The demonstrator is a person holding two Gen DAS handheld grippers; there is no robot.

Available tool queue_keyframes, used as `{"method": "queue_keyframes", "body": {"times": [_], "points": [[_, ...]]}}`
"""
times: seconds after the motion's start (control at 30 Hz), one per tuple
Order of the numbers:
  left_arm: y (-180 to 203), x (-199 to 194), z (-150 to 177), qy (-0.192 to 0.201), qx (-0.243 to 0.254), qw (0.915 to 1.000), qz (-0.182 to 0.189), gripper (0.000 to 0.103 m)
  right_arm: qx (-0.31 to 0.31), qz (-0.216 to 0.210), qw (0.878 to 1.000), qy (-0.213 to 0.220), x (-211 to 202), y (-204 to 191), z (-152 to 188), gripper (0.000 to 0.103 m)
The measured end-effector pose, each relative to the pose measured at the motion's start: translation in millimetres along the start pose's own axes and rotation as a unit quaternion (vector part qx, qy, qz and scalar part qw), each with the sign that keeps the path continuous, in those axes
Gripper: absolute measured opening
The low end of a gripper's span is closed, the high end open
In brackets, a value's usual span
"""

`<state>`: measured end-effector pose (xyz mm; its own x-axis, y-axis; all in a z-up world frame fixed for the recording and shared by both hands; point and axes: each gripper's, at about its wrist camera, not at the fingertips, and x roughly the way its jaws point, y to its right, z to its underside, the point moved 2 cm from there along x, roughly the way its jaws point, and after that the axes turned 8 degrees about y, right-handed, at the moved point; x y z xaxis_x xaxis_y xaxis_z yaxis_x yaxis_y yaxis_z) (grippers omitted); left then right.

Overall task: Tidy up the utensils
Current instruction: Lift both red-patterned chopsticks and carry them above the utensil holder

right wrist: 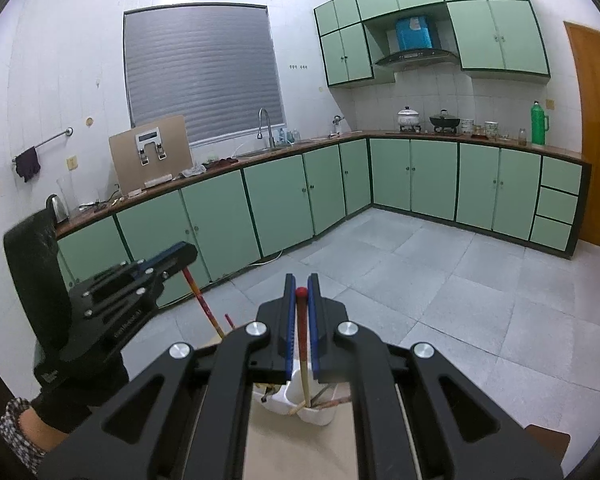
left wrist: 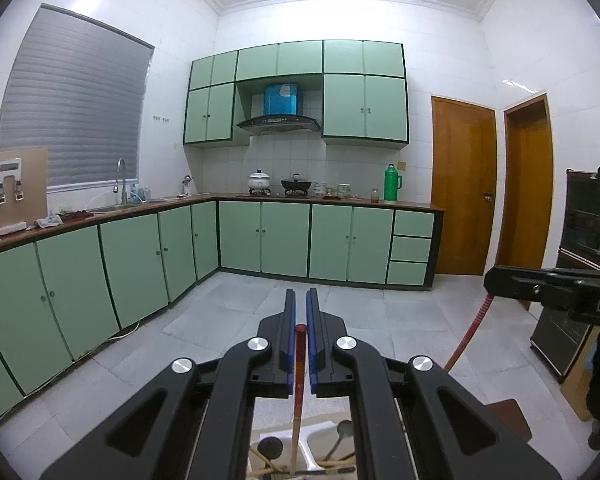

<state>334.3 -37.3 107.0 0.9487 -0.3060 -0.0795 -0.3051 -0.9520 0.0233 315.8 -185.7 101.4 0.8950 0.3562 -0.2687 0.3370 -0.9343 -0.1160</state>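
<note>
A kitchen with white tiled walls and a grey tiled floor (left wrist: 228, 320) fills both views. Pale green cabinets (left wrist: 284, 236) run in an L under a dark wood tabletop (left wrist: 324, 199), with matching wall cabinets and a range hood (left wrist: 279, 122) above. On the tabletop stand a white pot (left wrist: 259, 179), a black wok (left wrist: 296, 184), a green thermos (left wrist: 392, 183) and, further left, a sink with a tall faucet (left wrist: 121, 176). A grey blind covers the window (right wrist: 202, 72), and brown wooden doors (left wrist: 464, 184) stand on the right.

Close below both cameras lies a pale tabletop (right wrist: 300, 448) carrying a white utensil holder (right wrist: 312, 408) with several utensils leaning in its compartments; a dark spoon (left wrist: 342, 430) shows in the left wrist view.

The left gripper (left wrist: 300, 300) has its blue-padded fingers (left wrist: 288, 344) drawn close together on a red-topped chopstick (left wrist: 299, 364), which stands upright between the pads, its red end partway up the fingers and its pale lower end reaching down to the holder. From the right wrist view this chopstick slants down from the left gripper toward the holder.

The right gripper (right wrist: 301, 286) is likewise clamped on a second chopstick (right wrist: 303, 344); its red tip sits between the fingers near their ends, and the shaft runs down into a compartment of the holder. A gloved hand (right wrist: 60, 392) with a patterned sleeve carries the left gripper
</note>
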Motion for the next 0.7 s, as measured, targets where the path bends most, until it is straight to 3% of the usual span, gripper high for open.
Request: {"method": "queue_keyframes", "body": {"times": [0.53, 0.7], "points": [[-9.8, 44.6, 33.7, -0.021, -0.013, 0.9997, 0.004, 0.005, -0.003, 0.007, 0.998, -0.061, 84.9, -5.1, 51.2, 0.005], [-17.6, 64.7, 57.2, -0.05, -0.012, 0.9987, 0.001, 0.005, 0.002, 0.01, 0.996, -0.086, 106.2, -2.6, 71.6, 0.005]]}}
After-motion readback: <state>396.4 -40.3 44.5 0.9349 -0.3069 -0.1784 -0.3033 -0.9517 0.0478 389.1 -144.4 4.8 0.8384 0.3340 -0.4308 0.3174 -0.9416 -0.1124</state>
